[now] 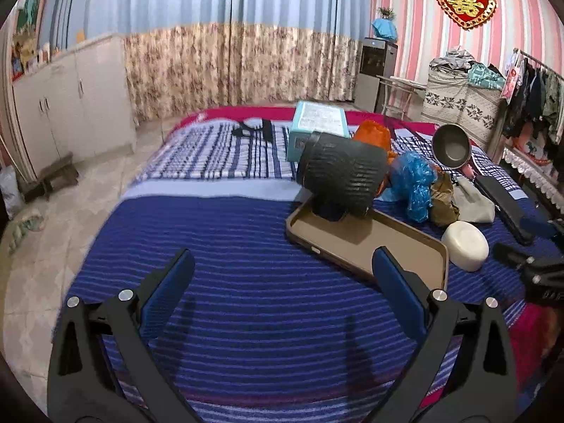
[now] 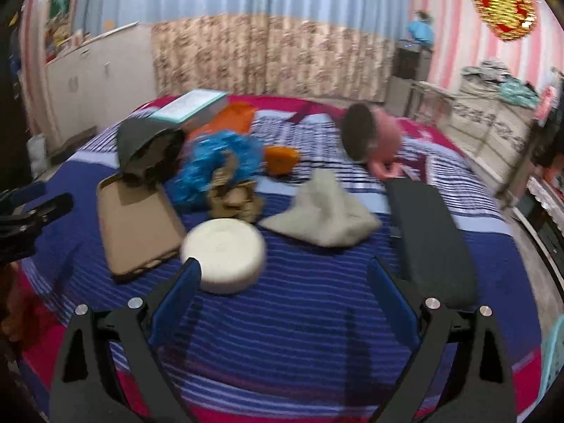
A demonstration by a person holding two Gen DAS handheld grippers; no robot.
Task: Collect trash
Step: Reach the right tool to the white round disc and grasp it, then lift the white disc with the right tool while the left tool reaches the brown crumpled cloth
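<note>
Two grippers hover over a bed (image 1: 225, 232) with a blue striped blanket, each with its blue-padded jaws spread wide and nothing between them. The left gripper (image 1: 282, 275) sits above bare blanket near the bed's near edge; a brown tray (image 1: 394, 243) lies just ahead of its right finger, and a black woven basket (image 1: 342, 172) lies tipped on its side on the tray's far end. The right gripper (image 2: 283, 282) faces the trash pile: a white round container (image 2: 224, 253) lies just beyond its left finger, with crumpled brown paper (image 2: 234, 199), a crumpled blue plastic bag (image 2: 218, 162) and an orange bag (image 2: 232, 118) farther back toward the middle of the bed. A grey cloth (image 2: 324, 215) lies right of the brown paper, and a flat black case (image 2: 431, 239) runs along the bed's right side. A pink pot (image 2: 370, 137) lies tilted near the far right, and a teal box (image 1: 319, 125) sits behind the basket. Beyond the bed hang blue and floral curtains (image 1: 229, 42), with white cabinets (image 1: 74, 95) to the left and a pink striped wall (image 1: 416, 31) to the right. The right wrist view is motion-blurred.
</note>
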